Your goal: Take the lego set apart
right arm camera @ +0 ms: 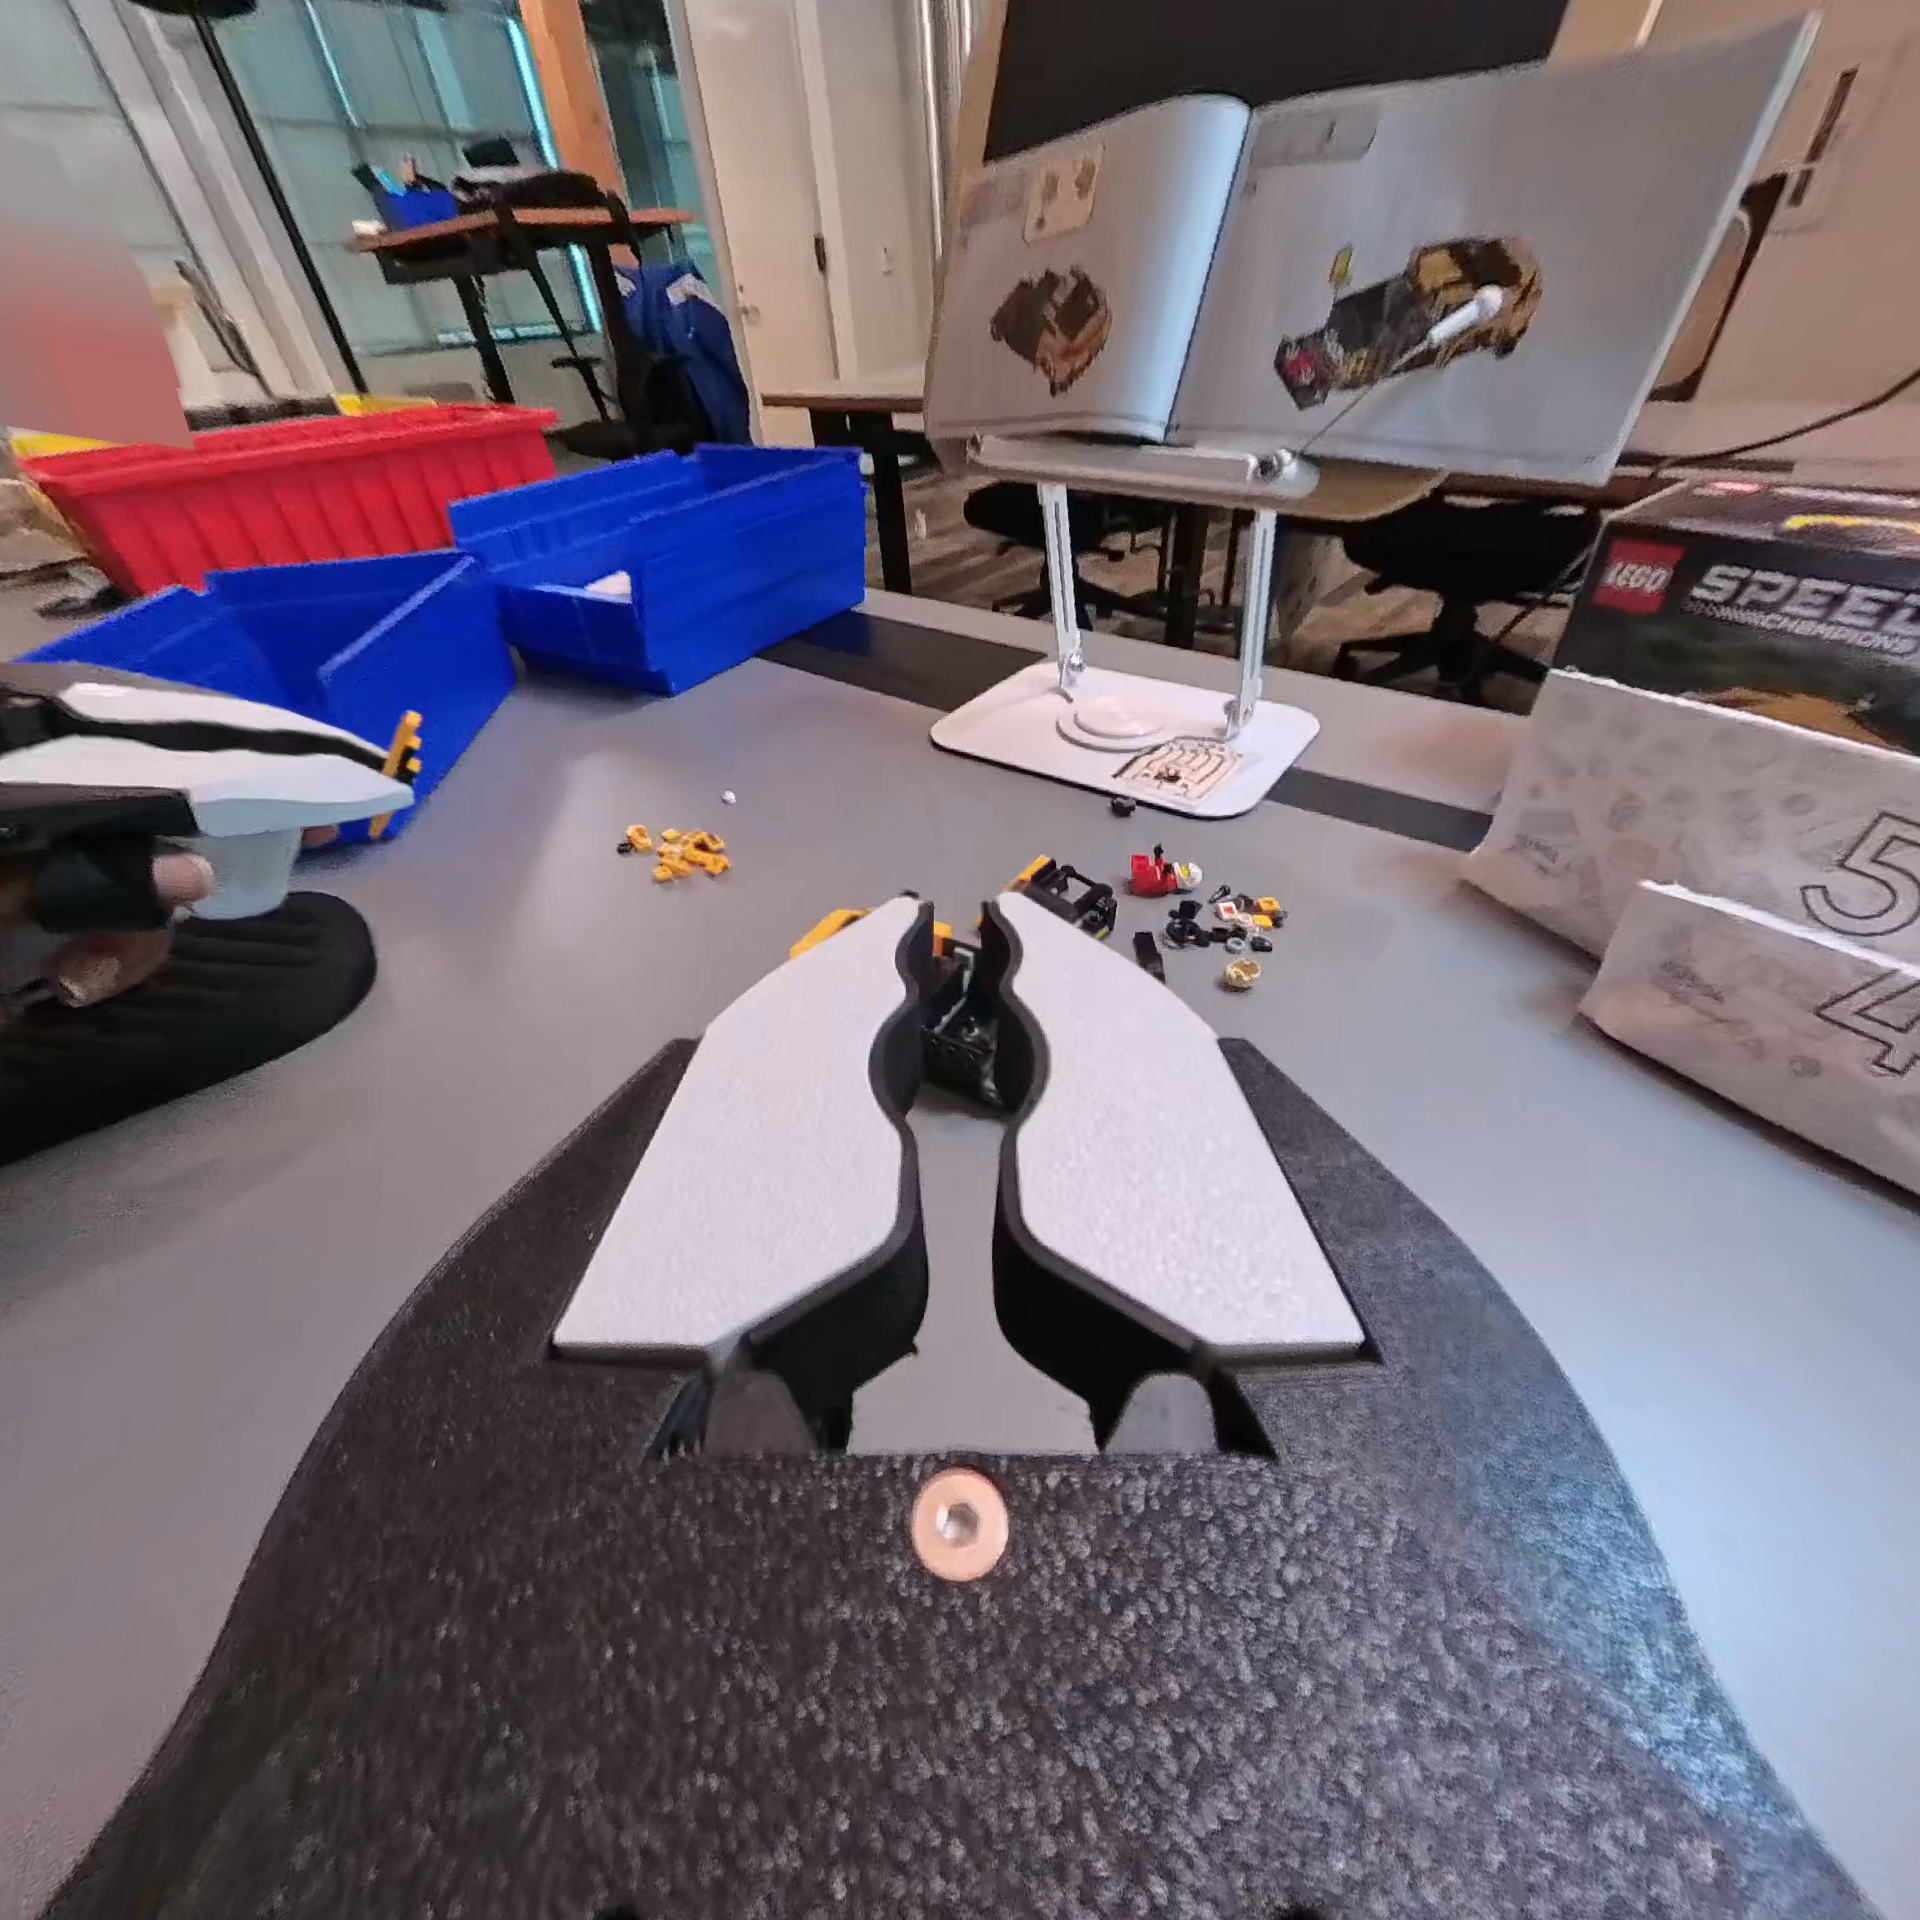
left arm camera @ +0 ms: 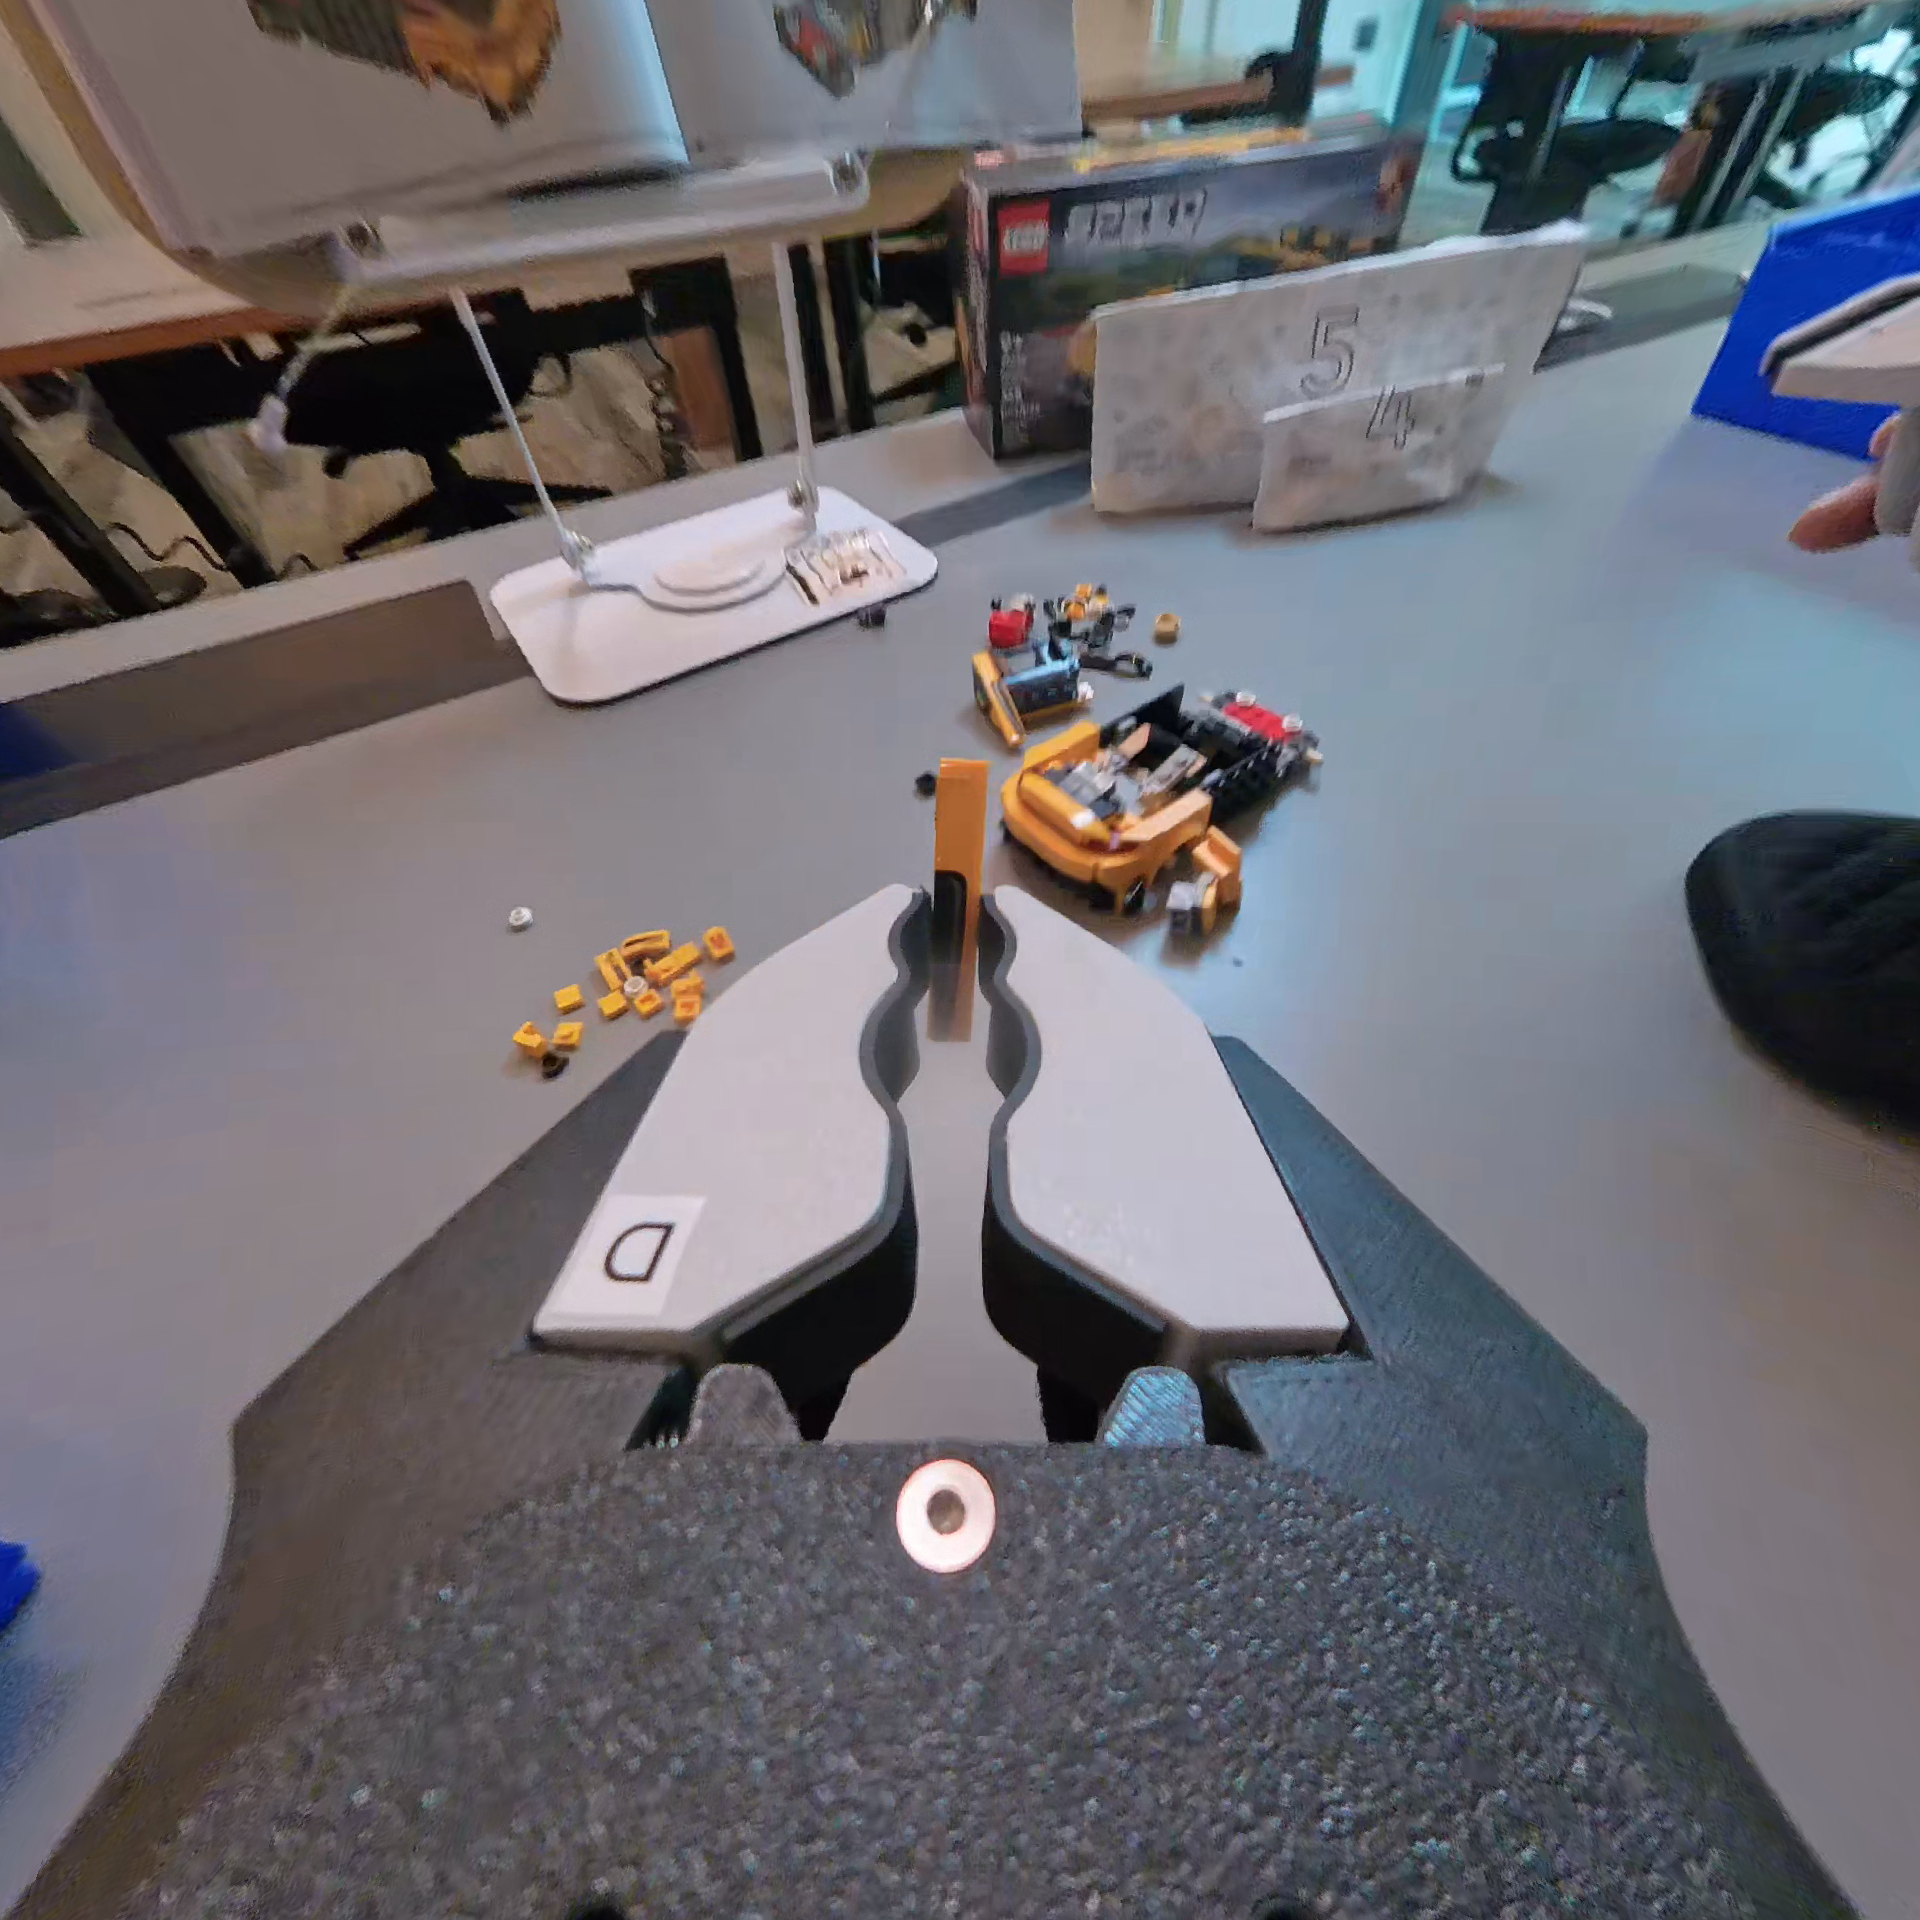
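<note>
On the grey table (left arm camera: 312, 1195), left gripper (left arm camera: 953, 914) clamps a pulled-off yellow strip (left arm camera: 961, 831) upright, right gripper (right arm camera: 956, 997) pinches the car (left arm camera: 1127, 821); next, likely drop the strip by the loose yellow bits (left arm camera: 623, 987).

Hidden and blurred bits

Your right gripper's fingers (right arm camera: 1101, 1049) cover most of the car (right arm camera: 961, 1023); instruction booklet (right arm camera: 1351, 281) pictures blurred; far black bits (right arm camera: 1210, 930) too small.

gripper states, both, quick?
Left gripper: shut on a long yellow lego piece, held off the table.
Right gripper: shut on the black part of the lego car.
</note>
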Tool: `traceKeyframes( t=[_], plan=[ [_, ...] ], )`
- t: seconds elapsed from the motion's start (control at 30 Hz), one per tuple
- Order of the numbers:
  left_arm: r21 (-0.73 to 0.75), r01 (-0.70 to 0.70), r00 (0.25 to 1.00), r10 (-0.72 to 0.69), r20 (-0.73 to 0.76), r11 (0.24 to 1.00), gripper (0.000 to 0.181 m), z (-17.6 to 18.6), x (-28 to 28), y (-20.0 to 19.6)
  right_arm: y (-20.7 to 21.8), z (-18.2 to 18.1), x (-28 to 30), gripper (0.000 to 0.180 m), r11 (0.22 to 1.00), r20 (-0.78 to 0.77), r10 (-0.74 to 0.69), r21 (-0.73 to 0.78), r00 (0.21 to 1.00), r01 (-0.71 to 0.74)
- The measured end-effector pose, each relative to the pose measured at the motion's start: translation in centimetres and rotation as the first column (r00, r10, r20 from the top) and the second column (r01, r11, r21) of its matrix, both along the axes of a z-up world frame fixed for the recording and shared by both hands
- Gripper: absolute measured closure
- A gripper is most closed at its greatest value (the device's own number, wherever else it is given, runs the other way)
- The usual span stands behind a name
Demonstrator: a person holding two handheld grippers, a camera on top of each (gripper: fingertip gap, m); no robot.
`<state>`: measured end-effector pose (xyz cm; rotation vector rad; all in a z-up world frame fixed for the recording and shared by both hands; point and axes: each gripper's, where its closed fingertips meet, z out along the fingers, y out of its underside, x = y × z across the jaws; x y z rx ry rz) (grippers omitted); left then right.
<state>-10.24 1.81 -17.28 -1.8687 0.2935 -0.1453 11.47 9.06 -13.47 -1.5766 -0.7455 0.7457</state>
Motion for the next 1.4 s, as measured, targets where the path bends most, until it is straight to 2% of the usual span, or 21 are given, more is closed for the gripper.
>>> traceKeyframes(
  t=[0.23,0.4,0.47,0.63,0.8,0.87,1.0,1.1,1.23,1.33,1.4],
  plan=[
    [-0.103,0.152,0.988,-0.154,-0.011,0.983,0.173,-1.1,-4.3,2.2,2.2,-2.3,-0.4,0.172,0.987,0.143,-0.155,-0.004,0.978,0.158],
    [-0.139,0.128,0.991,-0.123,0.044,0.982,0.173,-2.0,-6.2,3.8,1.2,-0.8,-0.8,0.172,0.979,0.087,-0.202,0.034,0.976,0.199],
    [-0.130,0.085,0.996,-0.081,0.037,0.988,0.173,-2.4,-6.3,3.9,0.6,-0.1,-1.4,0.172,0.988,0.069,-0.153,0.045,0.986,0.150],
    [-0.136,0.017,0.996,-0.029,-0.087,0.991,0.173,-3.8,-5.4,3.5,-0.7,2.6,-2.9,0.172,0.992,0.075,0.032,0.122,0.997,-0.041],
    [-0.206,-0.043,0.980,0.001,-0.200,0.978,0.173,-5.3,-6.4,4.3,-1.5,4.6,-5.4,0.170,0.981,0.027,0.163,0.097,0.986,-0.165],
    [-0.202,-0.033,0.970,-0.018,-0.244,0.979,0.173,-5.5,-6.6,4.9,-1.4,4.6,-6.5,0.170,0.978,0.019,0.176,0.107,0.984,-0.177],
    [-0.103,0.116,0.931,-0.144,-0.336,0.988,0.173,-4.9,-6.1,6.8,-0.2,2.6,-8.9,0.170,0.981,0.011,0.176,0.082,0.984,-0.177],
    [-0.129,0.241,0.951,-0.261,-0.166,0.962,0.173,-5.4,-4.9,7.6,1.2,1.0,-10.8,0.170,0.977,0.007,0.186,0.102,0.982,-0.186],
    [-0.037,0.295,0.955,-0.296,-0.004,0.955,0.173,-4.3,-3.8,7.1,3.5,-1.6,-11.6,0.170,0.965,0.060,0.144,0.211,0.988,-0.154],
    [0.004,0.343,0.918,-0.336,0.211,0.939,0.173,-3.5,-2.8,6.3,4.3,-4.4,-11.3,0.171,0.961,0.152,0.124,0.229,0.981,-0.157],
    [0.026,0.386,0.872,-0.374,0.317,0.922,0.173,-3.1,-2.4,6.1,3.7,-4.4,-11.8,0.170,0.952,0.146,0.172,0.228,0.974,-0.202]
  ],
)
